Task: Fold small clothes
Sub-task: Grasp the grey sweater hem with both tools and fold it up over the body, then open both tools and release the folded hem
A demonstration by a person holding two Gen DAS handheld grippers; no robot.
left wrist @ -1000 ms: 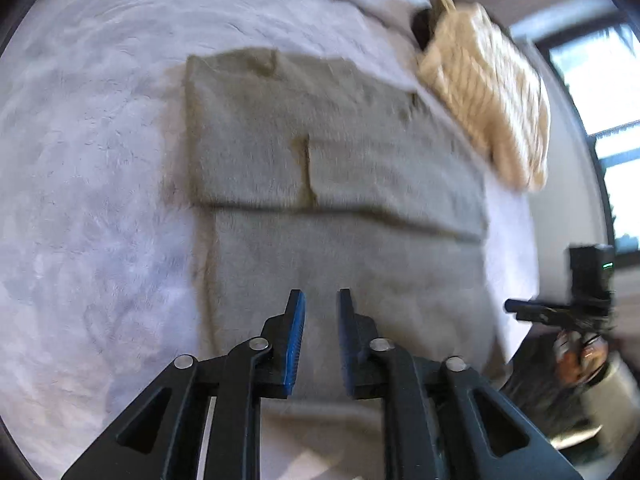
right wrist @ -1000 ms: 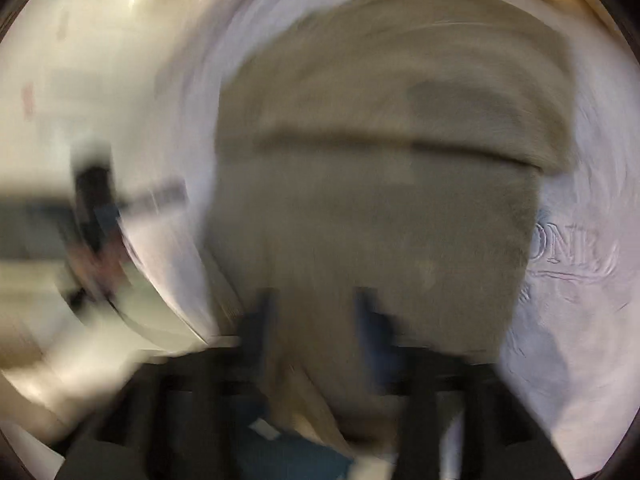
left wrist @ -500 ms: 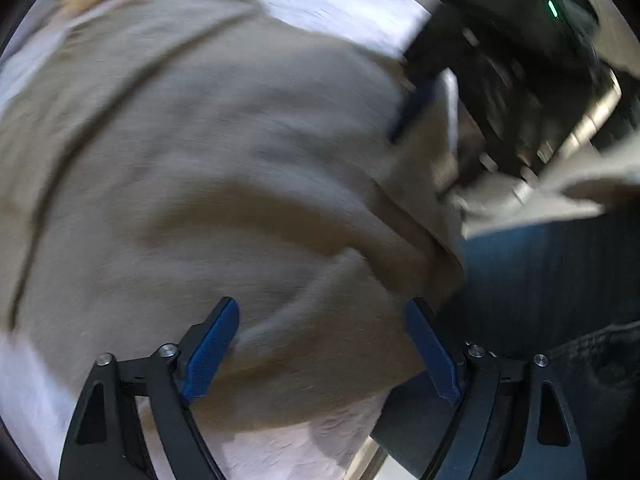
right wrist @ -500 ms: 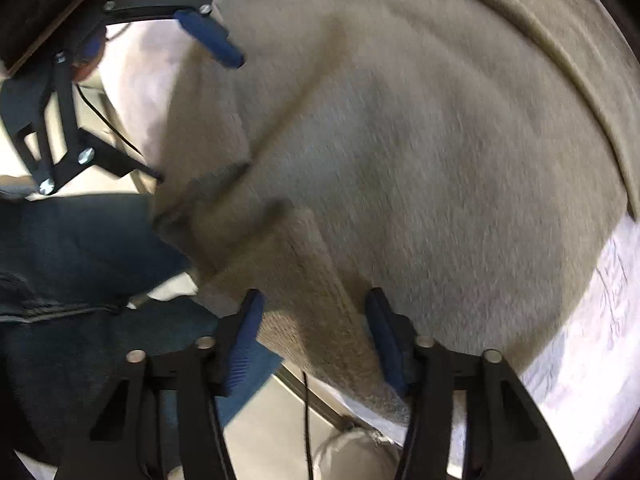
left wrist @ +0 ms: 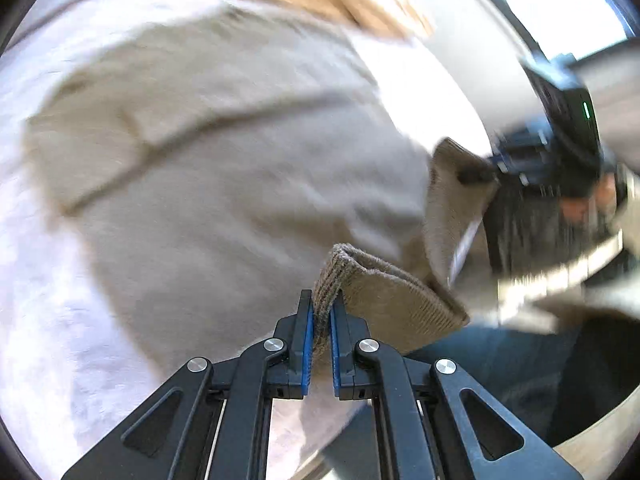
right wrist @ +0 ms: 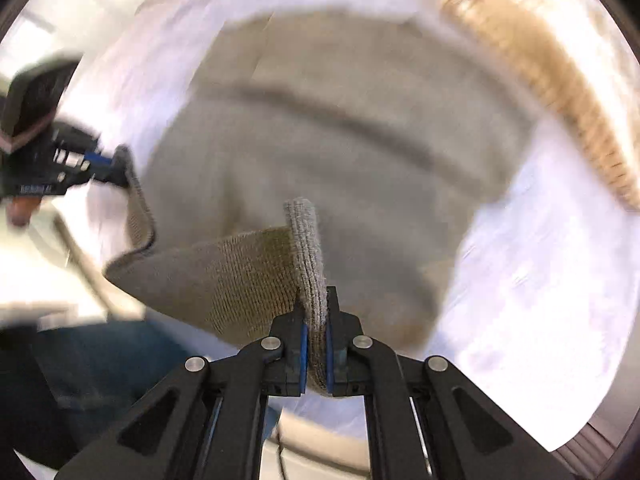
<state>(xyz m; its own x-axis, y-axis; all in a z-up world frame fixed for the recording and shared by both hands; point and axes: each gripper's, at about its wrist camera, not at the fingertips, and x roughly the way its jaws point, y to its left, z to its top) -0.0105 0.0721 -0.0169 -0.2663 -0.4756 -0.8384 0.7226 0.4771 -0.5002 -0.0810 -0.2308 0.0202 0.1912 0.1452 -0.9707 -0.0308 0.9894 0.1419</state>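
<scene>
Both grippers pinch the near hem of the grey sweater [left wrist: 224, 168]: the left gripper [left wrist: 319, 312] at one corner, the right gripper [right wrist: 315, 320] at the other, jaws pressed onto the knit. The hem is lifted between them, while the rest lies on the white bed [left wrist: 60, 320], a tan garment [right wrist: 560, 112] beyond it.

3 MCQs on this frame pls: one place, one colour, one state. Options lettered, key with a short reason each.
1. Where does the cream knit garment lie?
A. on the grey-beige sweater
B. past the sweater's far edge, on the white bedcover
C. in the right gripper

2. What colour are the gripper pads?
A. blue
B. red
C. yellow

3. What is the left gripper doing?
A. open above the sweater
B. shut on nothing
C. shut on the sweater's hem

Key: B, it rests on the white bedcover beyond the grey-beige sweater; A, blue strips line both fingers; C, ribbed hem is pinched between the pads, as in the right gripper.
</scene>
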